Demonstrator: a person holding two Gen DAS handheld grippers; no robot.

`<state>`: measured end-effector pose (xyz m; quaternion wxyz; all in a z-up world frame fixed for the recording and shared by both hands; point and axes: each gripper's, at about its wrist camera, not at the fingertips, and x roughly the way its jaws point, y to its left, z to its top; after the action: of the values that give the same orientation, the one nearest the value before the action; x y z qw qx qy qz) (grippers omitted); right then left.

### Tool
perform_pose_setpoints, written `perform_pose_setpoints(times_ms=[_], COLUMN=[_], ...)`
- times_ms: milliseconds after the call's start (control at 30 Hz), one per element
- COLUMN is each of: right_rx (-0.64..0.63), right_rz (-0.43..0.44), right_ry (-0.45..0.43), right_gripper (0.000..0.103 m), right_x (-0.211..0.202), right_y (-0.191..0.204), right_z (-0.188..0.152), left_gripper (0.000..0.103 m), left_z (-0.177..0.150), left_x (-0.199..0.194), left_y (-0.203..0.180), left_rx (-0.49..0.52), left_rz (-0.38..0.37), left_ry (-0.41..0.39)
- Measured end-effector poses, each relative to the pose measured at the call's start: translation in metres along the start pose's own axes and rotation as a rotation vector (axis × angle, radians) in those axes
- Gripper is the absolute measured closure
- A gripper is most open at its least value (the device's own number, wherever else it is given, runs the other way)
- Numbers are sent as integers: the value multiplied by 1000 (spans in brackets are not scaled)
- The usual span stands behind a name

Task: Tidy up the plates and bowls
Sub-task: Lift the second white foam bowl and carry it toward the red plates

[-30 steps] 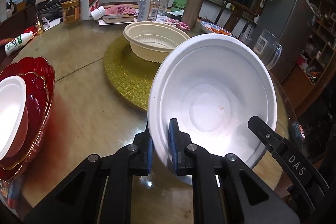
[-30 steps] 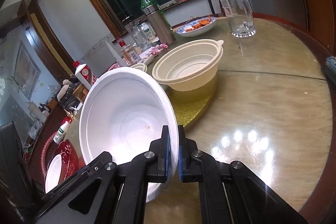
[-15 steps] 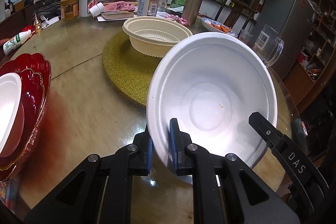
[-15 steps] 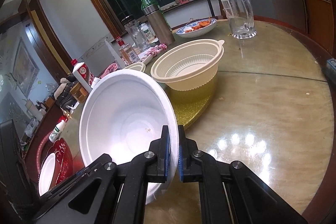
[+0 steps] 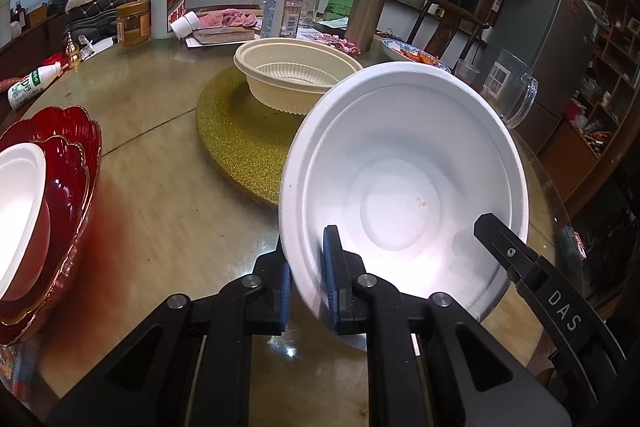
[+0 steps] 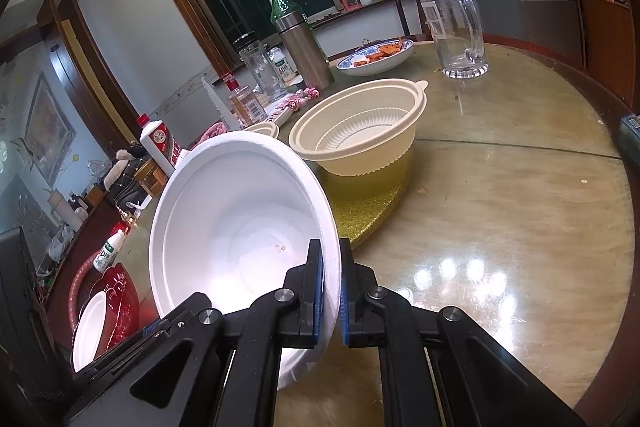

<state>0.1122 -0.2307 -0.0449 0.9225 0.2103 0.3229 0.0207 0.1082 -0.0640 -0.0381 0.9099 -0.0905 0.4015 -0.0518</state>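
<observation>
Nearest to me, my left gripper (image 5: 307, 281) is clamped on the near-left rim of the white foam bowl (image 5: 404, 187), one blue pad inside the wall and one outside, and my right gripper (image 6: 330, 293) pinches the same bowl's rim on its right side in just the same way, jaws almost fully closed with only the thin foam between them. The bowl hangs tilted toward me, clear of the table (image 5: 160, 187) as far as I can judge (its underside is hidden in both views), with a small speck of residue near its bottom. So I read the step as carrying this bowl, both hands sharing it, to wherever it is to be stacked. Off to my left, near the table's edge, sit the red scalloped plates (image 5: 76, 163) with another white bowl (image 5: 20, 211) nested in them; that looks the likeliest home for a matching bowl. Farther out, the cream plastic bowl (image 5: 296, 75) stands on the gold glitter mat (image 5: 240, 143), and beyond it the bottles and the glass mug (image 6: 456, 27) crowd the far side. The next move calls for swinging the bowl left, levelling it over the nested one, and letting one grip go before the other, gently, since foam this thin could crease.
</observation>
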Motion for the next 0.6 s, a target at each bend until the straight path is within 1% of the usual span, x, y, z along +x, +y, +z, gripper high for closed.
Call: perform_pose_setpoints(times_ms=[167, 600], right_rx=[-8, -10], right_rz=[5, 10], right_ry=[-23, -32], right_gripper=[96, 96], right_x=[-5, -6], right_y=[2, 1], right_z=[0, 0], left_gripper=[91, 91], left_z=[0, 0], left_x=[-4, -6], left_y=[-1, -2], left_rx=[5, 6], left_rz=[2, 6], left_ry=[-27, -42])
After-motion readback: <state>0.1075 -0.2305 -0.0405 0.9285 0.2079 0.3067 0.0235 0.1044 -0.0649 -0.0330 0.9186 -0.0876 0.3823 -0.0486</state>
